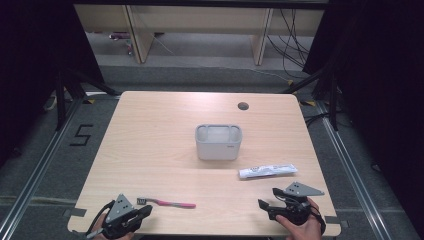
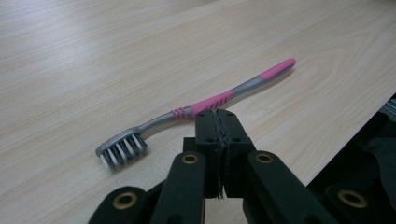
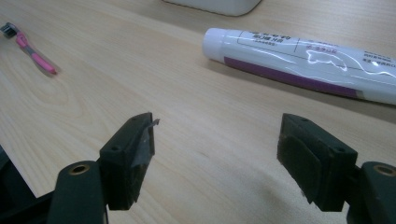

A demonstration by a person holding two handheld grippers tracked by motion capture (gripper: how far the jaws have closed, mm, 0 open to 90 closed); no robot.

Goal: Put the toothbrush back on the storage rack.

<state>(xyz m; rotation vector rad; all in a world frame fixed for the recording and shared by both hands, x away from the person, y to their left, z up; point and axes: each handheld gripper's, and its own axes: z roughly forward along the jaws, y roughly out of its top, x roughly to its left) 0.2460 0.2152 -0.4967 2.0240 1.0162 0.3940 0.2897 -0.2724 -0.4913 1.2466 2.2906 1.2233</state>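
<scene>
A grey two-compartment holder (image 1: 218, 142) stands mid-counter (image 1: 150, 130), a round cable hole (image 1: 243, 106) lies near the far edge, and dark cables (image 1: 292, 45) trail across the floor behind.

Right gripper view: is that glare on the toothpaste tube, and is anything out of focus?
Right gripper view: white glare streaks run across the toothpaste tube, washing out part of its print; the toothbrush at far left is soft. Left gripper view: the toothbrush is sharp, with light sheen on the table. High view: evenly lit table, dark surroundings.
</scene>
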